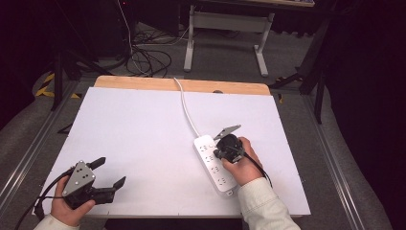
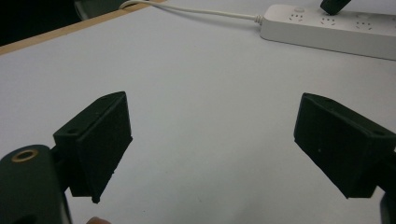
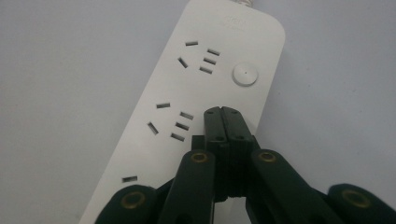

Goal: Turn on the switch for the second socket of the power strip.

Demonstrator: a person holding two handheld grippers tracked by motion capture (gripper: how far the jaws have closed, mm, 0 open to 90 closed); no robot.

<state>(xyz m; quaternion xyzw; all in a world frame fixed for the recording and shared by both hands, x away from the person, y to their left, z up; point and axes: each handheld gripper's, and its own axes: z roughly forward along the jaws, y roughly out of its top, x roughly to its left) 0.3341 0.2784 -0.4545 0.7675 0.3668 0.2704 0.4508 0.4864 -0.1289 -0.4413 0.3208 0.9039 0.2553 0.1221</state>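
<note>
A white power strip (image 1: pixel 213 164) lies on the white table (image 1: pixel 143 134), its white cord (image 1: pixel 186 108) running to the far edge. My right gripper (image 1: pixel 219 152) hovers over the strip's far half, jaws pressed together with nothing between them. In the right gripper view its shut tips (image 3: pixel 222 112) point at the strip (image 3: pixel 187 88) just below the round switch button (image 3: pixel 245 74). My left gripper (image 1: pixel 111 172) rests near the front left corner, jaws wide apart and empty. The left gripper view shows its fingers (image 2: pixel 95 140) over bare table, with the strip (image 2: pixel 327 30) far off.
A wooden strip (image 1: pixel 182 85) borders the table's far edge. Beyond it on the floor lie tangled cables (image 1: pixel 148 60) and the white legs of another table (image 1: pixel 191 43). Metal rails run along both sides of the table.
</note>
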